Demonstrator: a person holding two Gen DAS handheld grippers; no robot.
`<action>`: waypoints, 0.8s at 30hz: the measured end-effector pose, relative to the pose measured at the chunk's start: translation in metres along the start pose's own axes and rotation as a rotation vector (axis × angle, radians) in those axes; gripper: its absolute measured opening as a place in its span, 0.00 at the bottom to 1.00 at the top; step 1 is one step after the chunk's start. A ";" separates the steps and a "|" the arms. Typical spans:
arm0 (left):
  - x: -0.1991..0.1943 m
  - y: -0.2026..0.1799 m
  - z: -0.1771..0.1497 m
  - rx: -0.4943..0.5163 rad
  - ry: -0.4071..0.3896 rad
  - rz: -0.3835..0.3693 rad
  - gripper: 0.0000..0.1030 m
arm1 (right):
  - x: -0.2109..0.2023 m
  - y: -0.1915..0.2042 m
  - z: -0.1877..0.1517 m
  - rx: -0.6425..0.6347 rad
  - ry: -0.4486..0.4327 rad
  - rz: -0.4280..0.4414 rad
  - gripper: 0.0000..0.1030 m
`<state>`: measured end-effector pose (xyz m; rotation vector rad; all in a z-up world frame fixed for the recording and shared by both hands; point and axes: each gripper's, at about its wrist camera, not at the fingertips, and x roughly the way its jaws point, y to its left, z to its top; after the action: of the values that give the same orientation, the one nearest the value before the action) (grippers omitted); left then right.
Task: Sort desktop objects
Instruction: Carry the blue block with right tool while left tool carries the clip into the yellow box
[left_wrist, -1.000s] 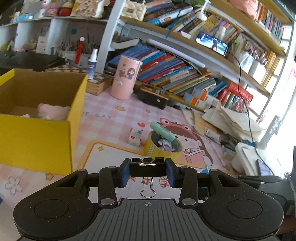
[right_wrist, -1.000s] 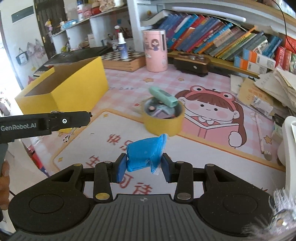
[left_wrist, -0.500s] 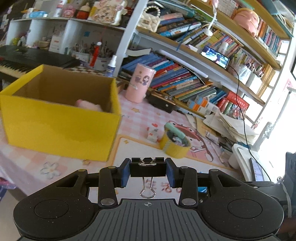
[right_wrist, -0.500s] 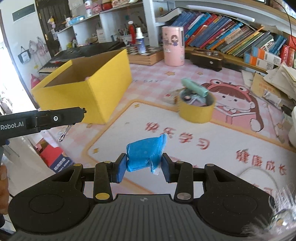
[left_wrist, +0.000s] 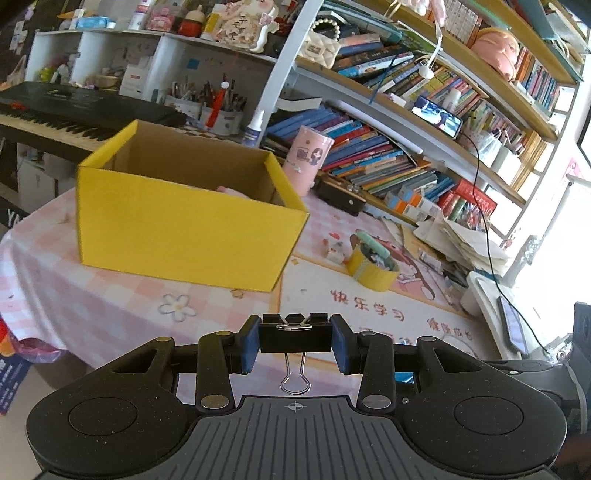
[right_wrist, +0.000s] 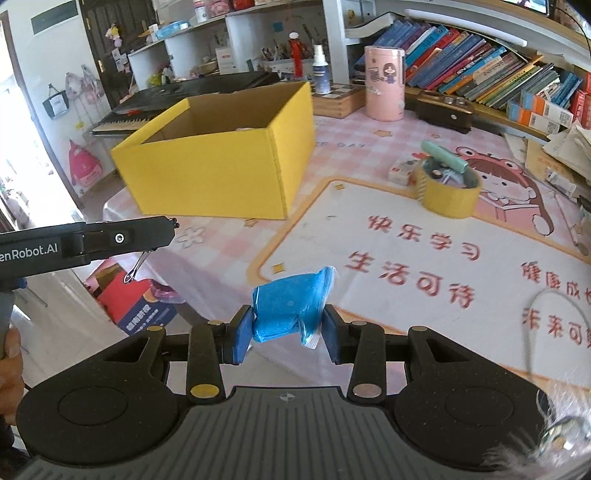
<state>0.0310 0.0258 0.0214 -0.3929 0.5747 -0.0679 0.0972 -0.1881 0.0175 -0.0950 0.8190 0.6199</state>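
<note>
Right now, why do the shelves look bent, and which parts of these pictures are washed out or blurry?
Left wrist view: the fisheye lens bows the bookshelves; the window side at far right blows out to white. Right wrist view: the doorway at left is overexposed, the mat's red characters smear slightly, while the blue bag in the right tongs stays sharp.
</note>
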 end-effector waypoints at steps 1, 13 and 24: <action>-0.004 0.003 -0.001 0.001 -0.001 0.001 0.38 | 0.000 0.005 -0.002 0.001 0.000 0.002 0.36; -0.050 0.033 -0.014 0.004 -0.022 0.029 0.38 | -0.002 0.057 -0.021 -0.003 -0.007 0.046 0.36; -0.079 0.052 -0.017 -0.001 -0.071 0.054 0.38 | -0.003 0.093 -0.022 -0.047 -0.032 0.078 0.36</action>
<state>-0.0468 0.0819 0.0292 -0.3792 0.5150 -0.0015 0.0296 -0.1197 0.0187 -0.0958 0.7798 0.7122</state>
